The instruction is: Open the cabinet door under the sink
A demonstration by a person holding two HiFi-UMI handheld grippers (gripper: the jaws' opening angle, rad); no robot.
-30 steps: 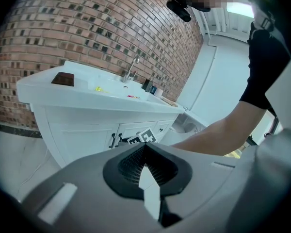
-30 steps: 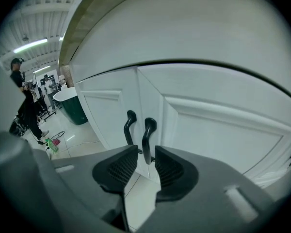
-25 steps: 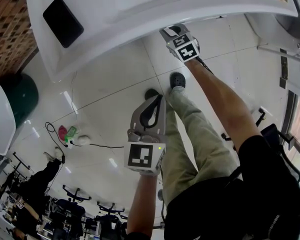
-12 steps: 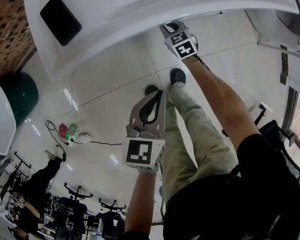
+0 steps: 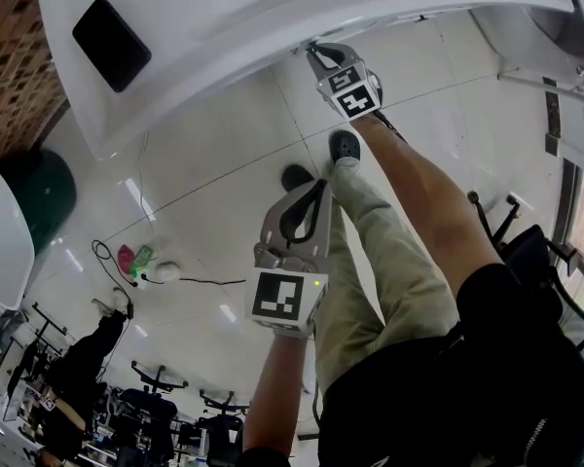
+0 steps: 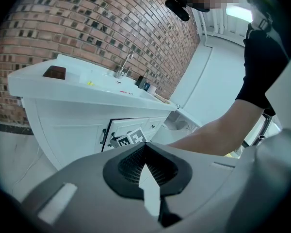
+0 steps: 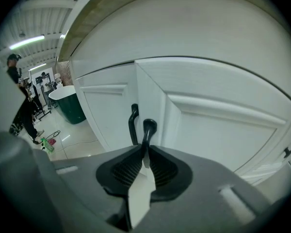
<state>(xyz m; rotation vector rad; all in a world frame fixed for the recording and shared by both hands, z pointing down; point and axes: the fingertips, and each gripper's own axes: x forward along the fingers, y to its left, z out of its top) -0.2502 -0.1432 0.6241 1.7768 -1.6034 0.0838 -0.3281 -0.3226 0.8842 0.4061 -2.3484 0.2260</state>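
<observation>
At the far left of the head view, a brick wall and a dark green tub are seen. A flat black thing is laid on the white counter, near its left end. Lower down, a black cable and some small pink and green things are left on the shiny floor.

In the middle, the left tool is held in the air above the floor, well apart from the cabinet. In the left gripper view its jaws are seen closed together, and nothing is held between them. Past them, a tap is seen on the counter. The cabinet door is found below it, under the counter. A thin dark line is seen along the door's top and left edge.

Further right, the right tool is tucked up under the counter's edge. Its jaws have just been closed. In the right gripper view they are seen clamped on the door handle, a black upright bar near the door's left edge. A second black handle is fixed just beside it, on the next door to the left.

On the right, the person's bare arm is stretched out to the right tool. Light trousers and dark shoes are seen below it.
</observation>
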